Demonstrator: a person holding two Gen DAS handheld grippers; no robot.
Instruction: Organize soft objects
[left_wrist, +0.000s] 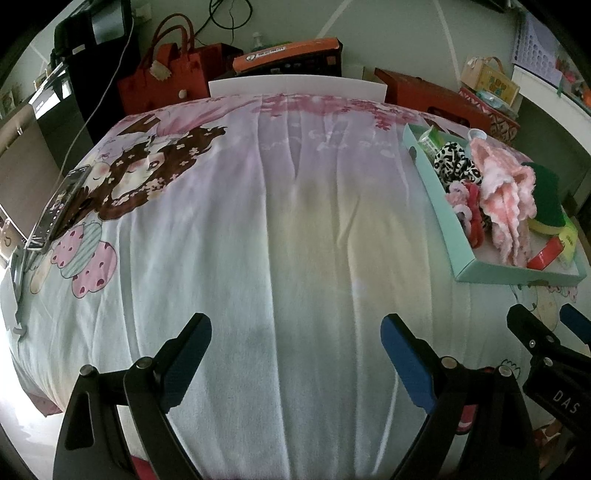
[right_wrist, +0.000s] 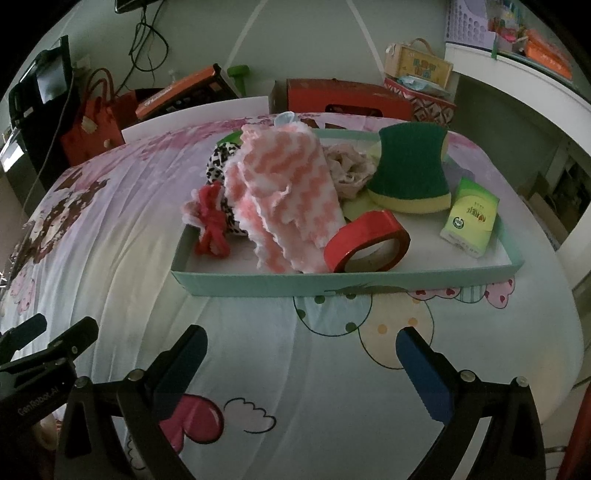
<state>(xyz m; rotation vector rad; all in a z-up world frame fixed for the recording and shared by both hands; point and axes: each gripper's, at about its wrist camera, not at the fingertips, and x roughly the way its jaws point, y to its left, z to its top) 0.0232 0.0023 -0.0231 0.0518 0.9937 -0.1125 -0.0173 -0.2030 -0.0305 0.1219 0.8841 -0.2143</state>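
Observation:
A mint-green tray (right_wrist: 280, 286) sits on the bedsheet and holds a pink-and-white fluffy cloth (right_wrist: 284, 192), a green-and-yellow sponge (right_wrist: 410, 170), a red tape roll (right_wrist: 369, 240), a green tissue pack (right_wrist: 471, 218), a red scrunchie (right_wrist: 210, 225), a leopard-print scrunchie (right_wrist: 221, 158) and a beige cloth (right_wrist: 347, 166). The tray also shows in the left wrist view (left_wrist: 436, 184) at the right. My right gripper (right_wrist: 301, 354) is open and empty, in front of the tray. My left gripper (left_wrist: 295, 343) is open and empty over bare sheet, left of the tray.
A phone (left_wrist: 61, 206) lies at the bed's left edge with a cable. Behind the bed stand a red handbag (left_wrist: 166, 74), orange and red boxes (left_wrist: 428, 96) and a white board (left_wrist: 295, 86). A white shelf (right_wrist: 524, 96) stands at the right.

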